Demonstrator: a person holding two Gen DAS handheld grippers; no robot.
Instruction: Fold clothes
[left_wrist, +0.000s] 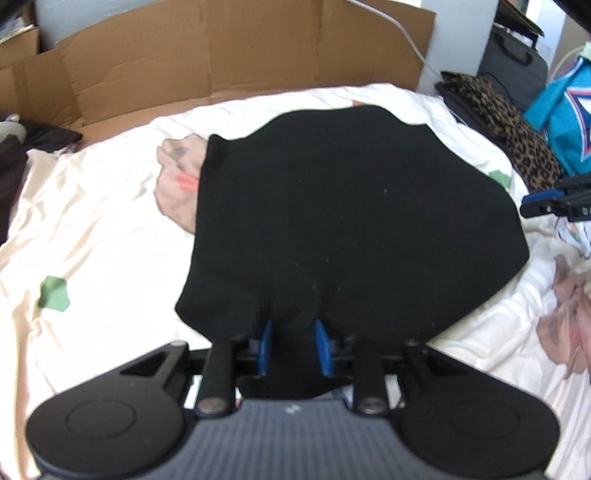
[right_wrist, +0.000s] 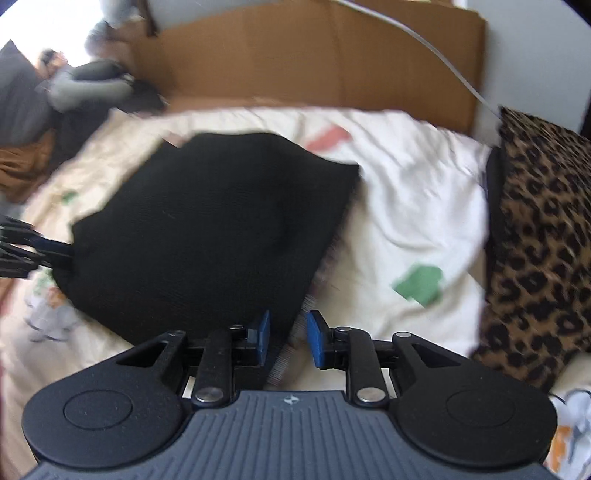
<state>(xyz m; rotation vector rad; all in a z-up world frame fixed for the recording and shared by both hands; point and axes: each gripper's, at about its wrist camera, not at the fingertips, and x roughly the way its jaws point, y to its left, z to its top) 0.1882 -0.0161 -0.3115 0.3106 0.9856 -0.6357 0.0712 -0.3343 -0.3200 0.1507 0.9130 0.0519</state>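
A black garment (left_wrist: 332, 221) lies folded and flat on the white bedsheet (left_wrist: 103, 229). My left gripper (left_wrist: 293, 334) sits at its near edge, jaws parted, with black cloth lying loose between the blue pads (left_wrist: 265, 343). In the right wrist view the same black garment (right_wrist: 207, 236) fills the left middle. My right gripper (right_wrist: 289, 334) is at its near right corner, open, and a narrow strip of the corner runs between the pads (right_wrist: 316, 341) without being pinched. Each gripper shows in the other's view: the right gripper (left_wrist: 554, 203) at the garment's right side, the left gripper (right_wrist: 33, 251) at its left edge.
A leopard-print cloth (right_wrist: 535, 240) lies along the bed's right side, beside a turquoise bag (left_wrist: 569, 110). Flattened cardboard (left_wrist: 221, 55) stands behind the bed. Dark clothes (right_wrist: 85, 92) are heaped at the far left. The sheet has green (right_wrist: 419, 284) and pink printed patches.
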